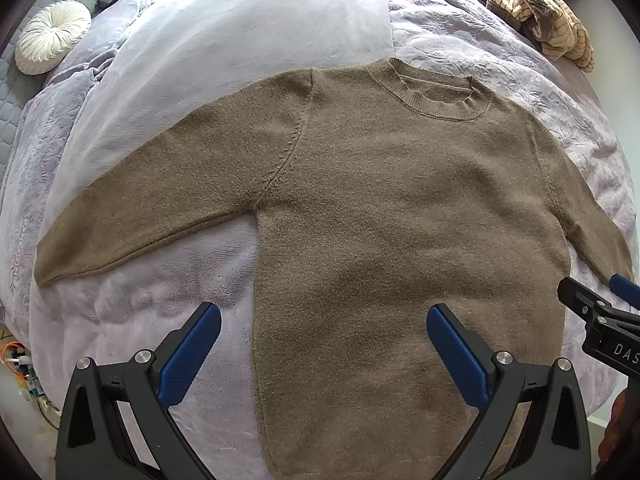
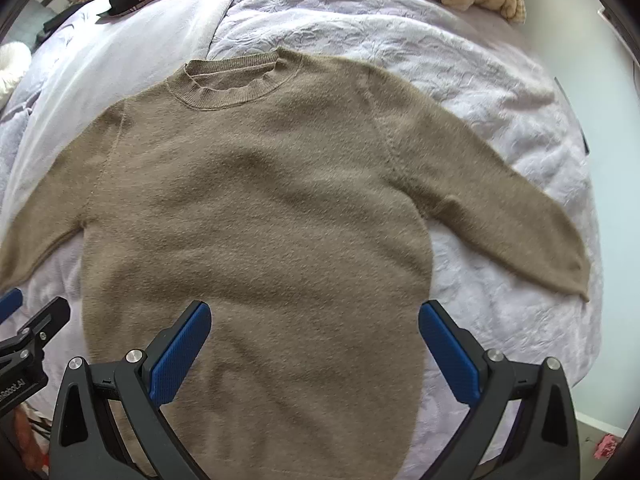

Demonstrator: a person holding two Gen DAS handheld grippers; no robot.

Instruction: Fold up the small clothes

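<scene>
A brown knitted sweater (image 1: 380, 208) lay flat and face up on a bed covered with a lilac blanket (image 1: 224, 64), its ribbed collar (image 1: 432, 92) toward the far side and both sleeves spread outward. The left tongs (image 1: 324, 340) stood wide open above the lower part of the sweater, near its left edge, gripping nothing. The right tongs (image 2: 316, 336) were likewise spread apart and empty, over the sweater's lower right half.

The left wrist view alone showed the whole left sleeve (image 1: 132, 216) out to its cuff, and a round white pleated cushion (image 1: 52, 36) at the bed's far left. The right wrist view alone showed the full right sleeve (image 2: 500, 208). Both views showed a striped tan garment (image 1: 548, 20) heaped at the far right corner.
</scene>
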